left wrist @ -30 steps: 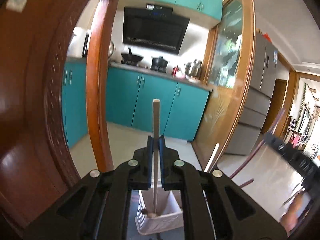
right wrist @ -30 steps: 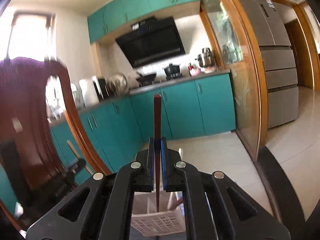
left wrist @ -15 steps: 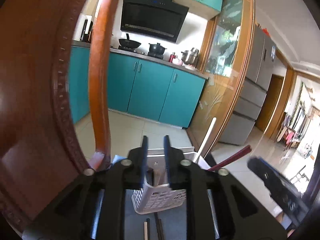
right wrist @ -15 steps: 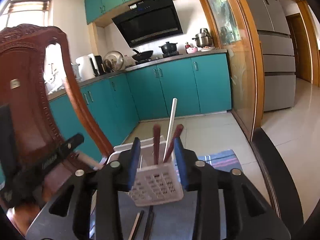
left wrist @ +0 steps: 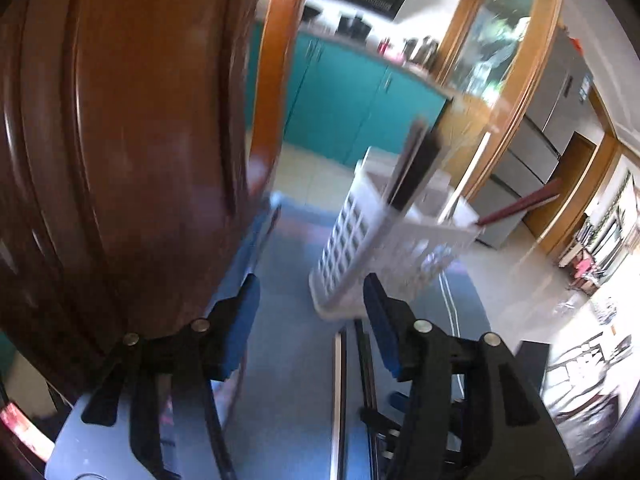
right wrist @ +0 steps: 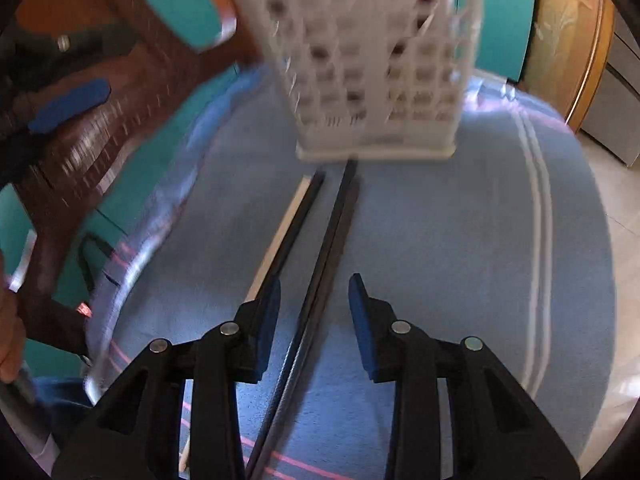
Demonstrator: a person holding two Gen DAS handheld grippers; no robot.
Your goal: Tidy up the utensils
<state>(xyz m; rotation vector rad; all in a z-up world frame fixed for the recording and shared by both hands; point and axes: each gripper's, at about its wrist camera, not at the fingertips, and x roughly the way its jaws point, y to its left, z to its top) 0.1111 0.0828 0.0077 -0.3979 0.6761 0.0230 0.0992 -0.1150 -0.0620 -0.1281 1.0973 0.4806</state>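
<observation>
A white perforated utensil basket (right wrist: 376, 64) stands on a blue cloth (right wrist: 460, 240); in the left wrist view the basket (left wrist: 360, 248) holds a dark flat utensil (left wrist: 416, 168), a pale chopstick (left wrist: 468, 180) and a reddish-brown chopstick (left wrist: 520, 206). Black chopsticks (right wrist: 324, 248) and a pale one (right wrist: 280, 232) lie on the cloth in front of the basket. My right gripper (right wrist: 314, 308) is open and empty, low over the black chopsticks. My left gripper (left wrist: 310, 320) is open and empty, left of the chopsticks (left wrist: 340, 380).
A carved dark wooden chair back (left wrist: 120, 140) rises close on the left. The left gripper's blue pad (right wrist: 68, 104) shows at the right wrist view's left edge. Teal cabinets (left wrist: 352, 108) and a fridge (left wrist: 556, 120) stand beyond the cloth's edge.
Both grippers released their chopsticks into the basket, opened wider and dropped down toward the cloth. The view now tilts down onto the chopsticks lying there.
</observation>
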